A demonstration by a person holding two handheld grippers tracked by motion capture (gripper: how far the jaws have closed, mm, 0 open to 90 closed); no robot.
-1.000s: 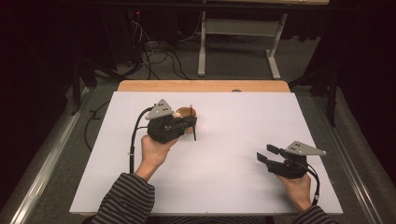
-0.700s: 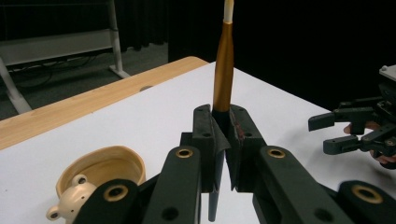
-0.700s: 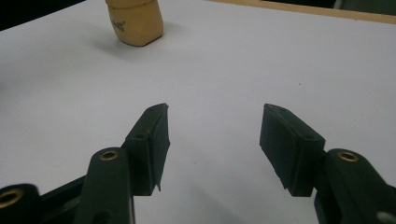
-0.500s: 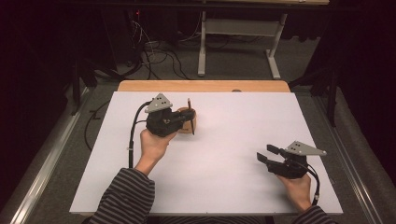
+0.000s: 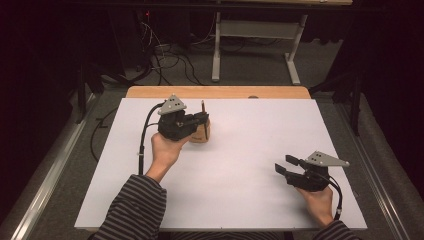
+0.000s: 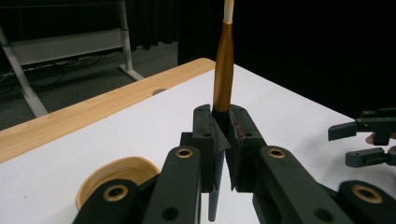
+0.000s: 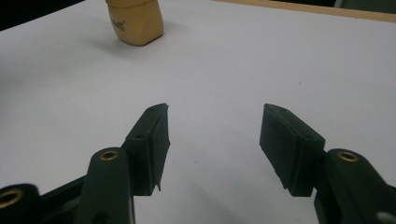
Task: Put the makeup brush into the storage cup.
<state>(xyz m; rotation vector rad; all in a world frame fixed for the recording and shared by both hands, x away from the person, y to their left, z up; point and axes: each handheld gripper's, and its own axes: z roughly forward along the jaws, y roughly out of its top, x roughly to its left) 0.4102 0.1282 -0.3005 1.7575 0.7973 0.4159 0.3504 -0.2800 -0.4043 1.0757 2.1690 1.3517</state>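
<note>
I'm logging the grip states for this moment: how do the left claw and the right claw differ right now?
The left claw is shut on an upright brush; the right claw stands open with nothing between its jaws. The left claw is held beside the tan cup toward the table's far edge; the right claw hovers over bare white tabletop nearer the person. Both are black, two-jawed and hand-held.

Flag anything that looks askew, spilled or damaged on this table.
Nothing stands out. The left tool grips a brush upright beside the tan cup; the right tool is open over bare white table. No spills show.
</note>
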